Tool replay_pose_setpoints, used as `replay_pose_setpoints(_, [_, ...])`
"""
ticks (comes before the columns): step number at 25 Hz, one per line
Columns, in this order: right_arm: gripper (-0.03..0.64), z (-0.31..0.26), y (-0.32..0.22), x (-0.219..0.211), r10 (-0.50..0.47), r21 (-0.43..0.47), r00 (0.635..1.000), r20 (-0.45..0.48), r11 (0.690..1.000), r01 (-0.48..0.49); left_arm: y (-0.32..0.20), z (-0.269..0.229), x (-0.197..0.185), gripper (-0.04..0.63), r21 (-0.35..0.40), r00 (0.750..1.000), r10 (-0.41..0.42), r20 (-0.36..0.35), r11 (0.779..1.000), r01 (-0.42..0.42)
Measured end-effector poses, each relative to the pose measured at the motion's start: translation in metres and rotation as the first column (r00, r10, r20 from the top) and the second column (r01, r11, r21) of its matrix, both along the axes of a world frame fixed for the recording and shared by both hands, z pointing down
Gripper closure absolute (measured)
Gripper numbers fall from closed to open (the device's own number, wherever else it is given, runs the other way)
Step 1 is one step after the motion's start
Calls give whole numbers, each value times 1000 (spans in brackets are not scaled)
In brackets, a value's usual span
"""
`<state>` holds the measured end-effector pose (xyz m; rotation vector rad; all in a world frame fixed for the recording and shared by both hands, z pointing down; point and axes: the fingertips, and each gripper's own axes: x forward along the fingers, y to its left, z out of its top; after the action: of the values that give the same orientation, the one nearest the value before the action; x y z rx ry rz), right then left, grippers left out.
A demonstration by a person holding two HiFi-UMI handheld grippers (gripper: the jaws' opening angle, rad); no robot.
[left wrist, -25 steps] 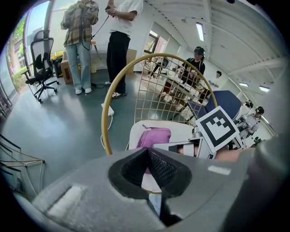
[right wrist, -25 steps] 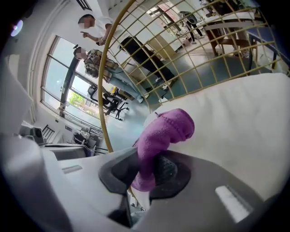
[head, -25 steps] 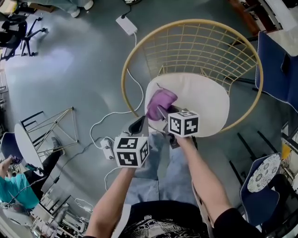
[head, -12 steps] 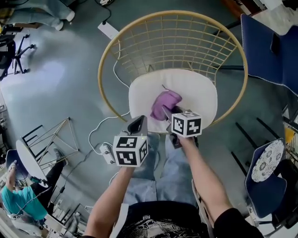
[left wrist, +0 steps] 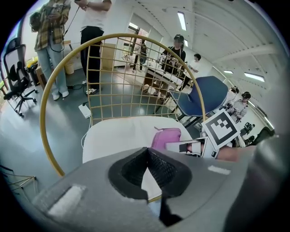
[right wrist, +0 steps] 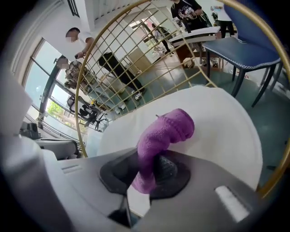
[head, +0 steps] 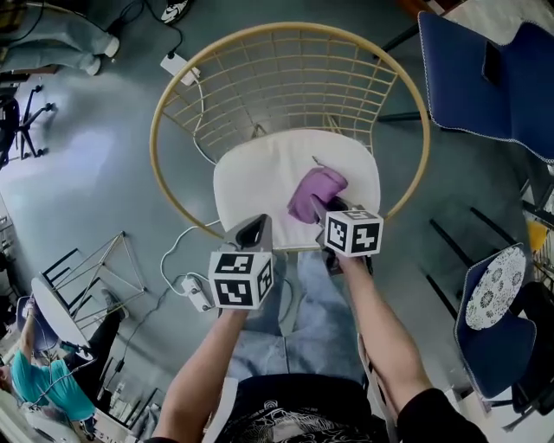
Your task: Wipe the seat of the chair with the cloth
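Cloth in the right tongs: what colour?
Purple cloth; clearest in the right gripper view.

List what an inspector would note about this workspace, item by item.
Surface: white seat cushion in a gold wire chair; no marks seen.
Job's things: purple cloth, bunched, over the cushion's right half.
Clutter: nothing seen on the seat.
Tools: right tool shut on the cloth; left tool shut, empty, near the cushion's front edge.
Cables: white cable, plug block and power strip on the floor left of the chair.
Surroundings: blue chair; people standing behind the chair.
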<state>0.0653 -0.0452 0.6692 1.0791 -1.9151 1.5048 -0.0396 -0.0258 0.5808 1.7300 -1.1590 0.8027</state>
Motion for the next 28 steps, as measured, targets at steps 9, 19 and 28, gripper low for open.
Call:
replay_pose_setpoints(9, [555, -8, 1, 70, 91, 7, 993, -71, 996, -90, -11, -1, 42, 598, 6, 998, 56, -8, 998, -56])
replay_pose_setpoints(19, [555, -19, 7, 134, 164, -8, 976, -140, 986, -167, -16, -3, 60, 598, 10, 997, 80, -5, 997, -80])
replay_pose_setpoints(28, [555, -58, 0, 71, 88, 48, 996, -27, 995, -86, -6, -2, 29, 598, 6, 999, 36, 9, 999, -36])
